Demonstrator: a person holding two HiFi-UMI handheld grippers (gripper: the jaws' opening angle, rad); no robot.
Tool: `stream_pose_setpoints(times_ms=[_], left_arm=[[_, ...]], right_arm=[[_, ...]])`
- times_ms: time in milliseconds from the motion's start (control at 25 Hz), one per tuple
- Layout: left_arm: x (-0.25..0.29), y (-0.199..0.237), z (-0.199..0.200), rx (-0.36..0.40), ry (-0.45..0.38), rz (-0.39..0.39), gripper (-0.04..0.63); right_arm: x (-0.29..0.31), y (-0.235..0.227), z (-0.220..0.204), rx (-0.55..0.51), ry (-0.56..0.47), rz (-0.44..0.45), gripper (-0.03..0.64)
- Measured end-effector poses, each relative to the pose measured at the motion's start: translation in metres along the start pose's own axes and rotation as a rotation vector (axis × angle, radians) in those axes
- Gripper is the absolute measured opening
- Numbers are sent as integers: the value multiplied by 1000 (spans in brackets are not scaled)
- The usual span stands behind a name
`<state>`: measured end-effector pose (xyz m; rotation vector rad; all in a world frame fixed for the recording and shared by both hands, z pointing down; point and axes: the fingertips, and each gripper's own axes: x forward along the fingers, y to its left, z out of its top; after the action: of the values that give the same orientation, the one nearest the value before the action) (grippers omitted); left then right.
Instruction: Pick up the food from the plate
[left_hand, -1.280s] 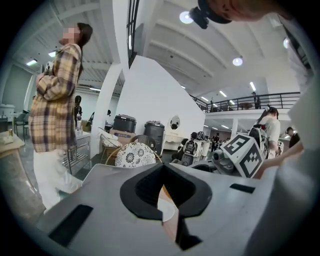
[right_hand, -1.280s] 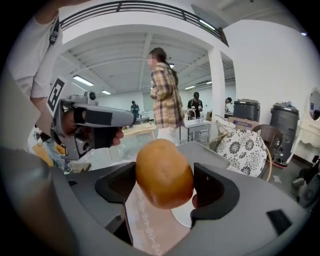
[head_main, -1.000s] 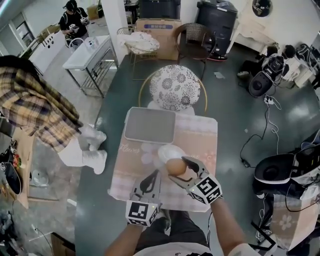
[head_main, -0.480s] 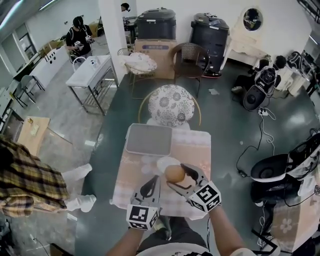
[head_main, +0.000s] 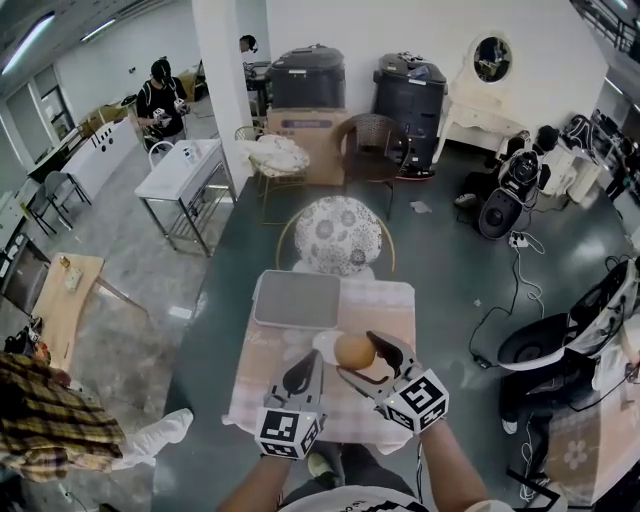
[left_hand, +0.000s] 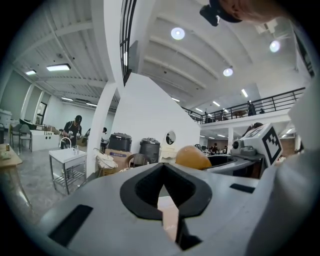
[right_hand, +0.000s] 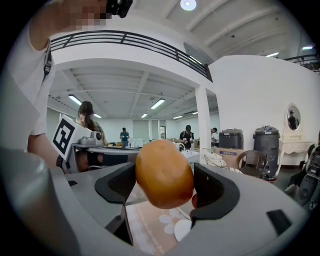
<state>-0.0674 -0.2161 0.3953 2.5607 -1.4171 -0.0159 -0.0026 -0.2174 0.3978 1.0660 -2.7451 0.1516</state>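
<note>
Food (right_hand: 164, 172) smooth, matt; right tool (right_hand: 165, 196) matt grey plastic.

My feeds are bright and even: round ceiling lamps (left_hand: 176, 33) and strip lights (right_hand: 157, 104) overhead, soft shadows on the floor (head_main: 470, 280), which shows pale glare. Both gripper views bulge fisheye-style, corners black. The head view bends straight lines at its edges. The left claw (left_hand: 163, 167) sits blurred near the lens; the food (right_hand: 165, 172) reads sharp, faintly glossy.
</note>
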Motion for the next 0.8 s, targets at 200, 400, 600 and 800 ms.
stream_pose_setpoints(times_ms=[200, 400, 600, 800], left_arm=[[1, -8, 19, 4, -6, -18, 6], [5, -13, 29, 8, -13, -40, 6], [8, -9, 34, 15, -18, -36, 6], [7, -7, 43, 17, -29, -36, 6]], right_arm=[[-10, 0, 20, -9, -32, -20, 345], [-11, -2, 33, -31, -49, -32, 345], [-7, -5, 39, -35, -58, -34, 345], [-4, 0, 46, -44, -59, -27, 345]])
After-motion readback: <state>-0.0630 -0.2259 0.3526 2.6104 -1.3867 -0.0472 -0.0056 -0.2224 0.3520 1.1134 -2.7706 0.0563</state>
